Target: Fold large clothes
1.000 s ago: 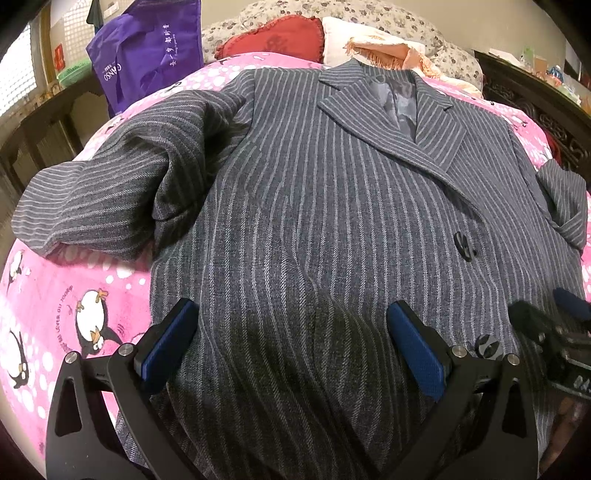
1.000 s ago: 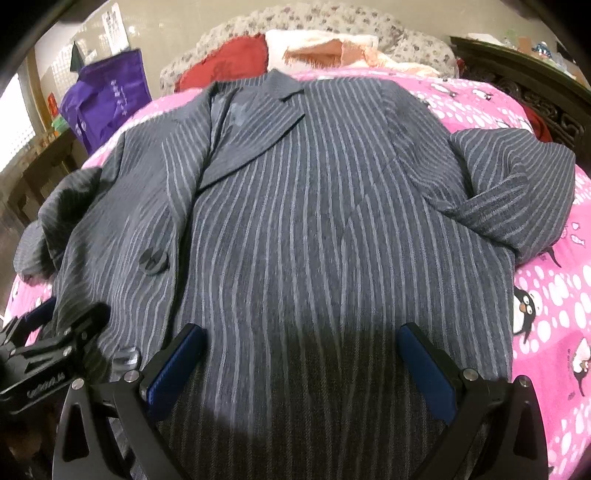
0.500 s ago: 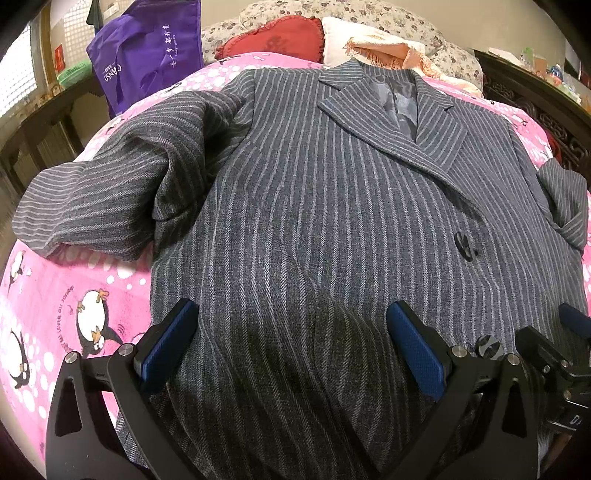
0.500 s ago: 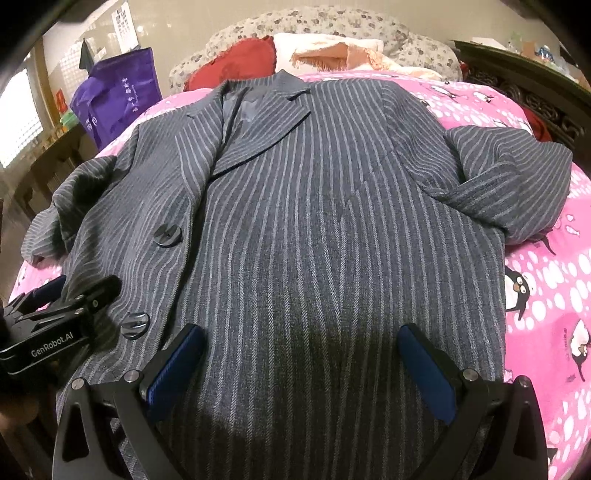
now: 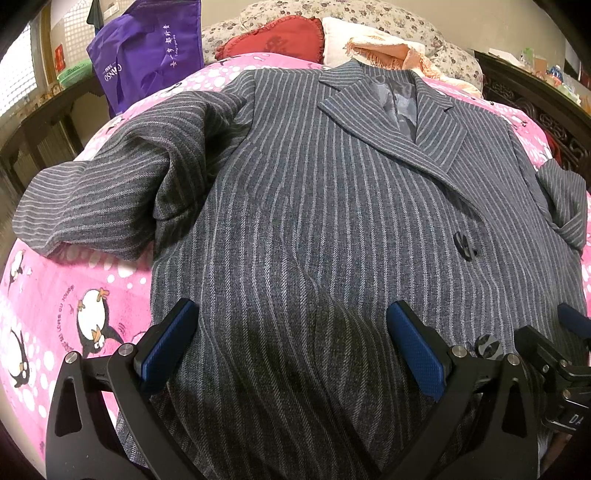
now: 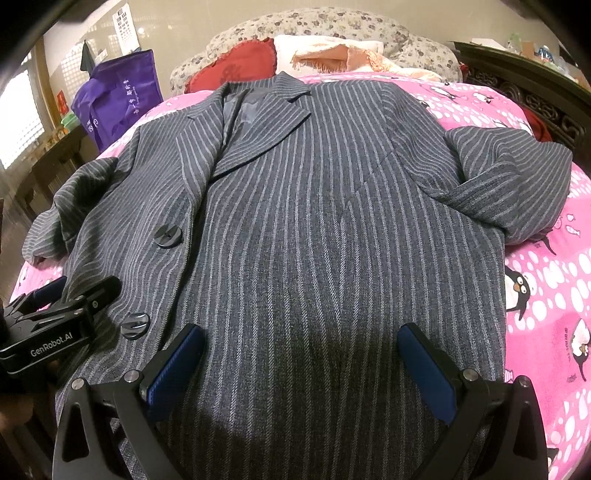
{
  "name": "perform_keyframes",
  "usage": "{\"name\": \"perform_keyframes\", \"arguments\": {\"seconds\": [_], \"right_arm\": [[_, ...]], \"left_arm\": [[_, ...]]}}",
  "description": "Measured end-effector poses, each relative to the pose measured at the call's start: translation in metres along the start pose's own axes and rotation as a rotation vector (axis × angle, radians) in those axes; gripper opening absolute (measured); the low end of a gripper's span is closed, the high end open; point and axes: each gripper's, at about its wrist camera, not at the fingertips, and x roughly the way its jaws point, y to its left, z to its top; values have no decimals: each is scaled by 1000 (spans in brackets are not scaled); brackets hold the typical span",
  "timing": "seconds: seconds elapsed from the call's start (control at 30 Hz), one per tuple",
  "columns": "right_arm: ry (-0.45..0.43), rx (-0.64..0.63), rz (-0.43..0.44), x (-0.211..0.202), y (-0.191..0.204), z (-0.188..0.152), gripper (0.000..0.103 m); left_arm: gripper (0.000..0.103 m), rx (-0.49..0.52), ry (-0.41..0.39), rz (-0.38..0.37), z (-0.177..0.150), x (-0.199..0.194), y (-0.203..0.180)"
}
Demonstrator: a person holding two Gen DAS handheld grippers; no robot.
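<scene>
A grey pinstriped jacket lies front-up on a pink penguin-print bedspread, collar at the far end. Its left sleeve is folded near the bed's left edge; its right sleeve is bunched beside the body. My left gripper hovers open over the lower left hem. Over the lower right hem my right gripper stands open too. Each gripper also shows at the edge of the other's view: right gripper, left gripper. Neither holds cloth.
A purple shopping bag stands at the far left beside a dark side table. A red heart cushion, a floral pillow and an orange cloth lie at the bed's head. A carved dark wooden frame runs along the right.
The right gripper has pulled back and risen slightly, so more of the jacket and its two buttons show. The left gripper has barely moved.
</scene>
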Motion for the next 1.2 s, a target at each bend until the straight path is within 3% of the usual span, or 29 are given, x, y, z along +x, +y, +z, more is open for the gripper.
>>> {"name": "perform_keyframes", "arguments": {"seconds": [0.53, 0.73, 0.87, 1.0, 1.13, 1.2], "right_arm": [[-6, 0, 9, 0, 0, 0, 103], [-7, 0, 11, 1, 0, 1, 103], [-9, -1, 10, 0, 0, 0, 103], [-9, 0, 11, 0, 0, 0, 103], [-10, 1, 12, 0, 0, 0, 103], [-10, 1, 14, 0, -1, 0, 103]], "left_arm": [[103, 12, 11, 15, 1, 1, -3], [102, -19, 67, -93, 10, -14, 18], [102, -158, -75, -96, 20, -67, 85], [102, -305, -144, -24, 26, -84, 184], [102, -555, -189, -66, 15, -76, 290], [95, -659, -197, -134, 7, -66, 322]]}}
